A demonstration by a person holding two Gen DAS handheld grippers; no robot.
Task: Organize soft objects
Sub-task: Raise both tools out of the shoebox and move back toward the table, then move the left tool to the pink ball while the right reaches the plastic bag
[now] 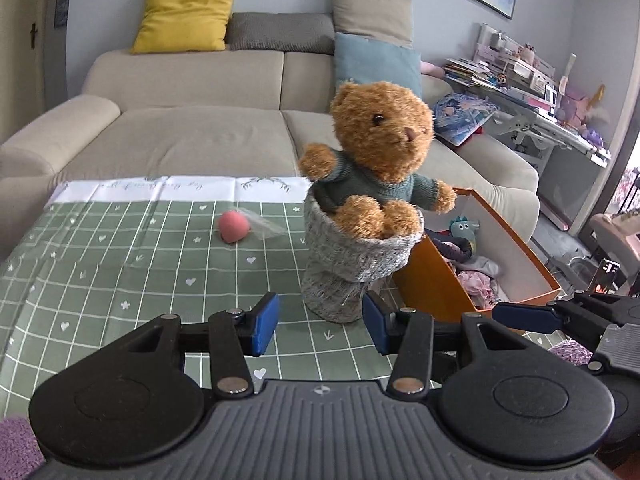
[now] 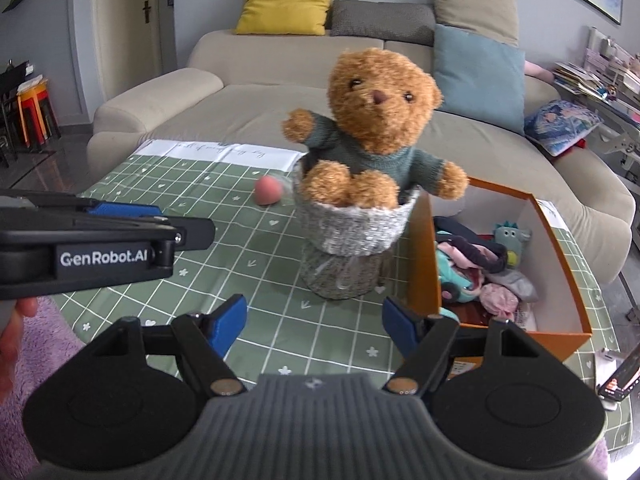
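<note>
I see the teddy bear sitting upright in a grey knitted basket, legs over the rim, on the counter under a green checked cloth. The left hand-held gripper has its blue pads spread with nothing between them; the basket's foot stands just beyond the gap. The right hand-held gripper is likewise spread and empty, short of the basket. An orange box stands touching or just beside the basket on its right, holding a heap of soft toys and cloth items. A pink ball lies on the cloth left of the basket, apart from it. A beige sofa runs behind the counter.
</note>
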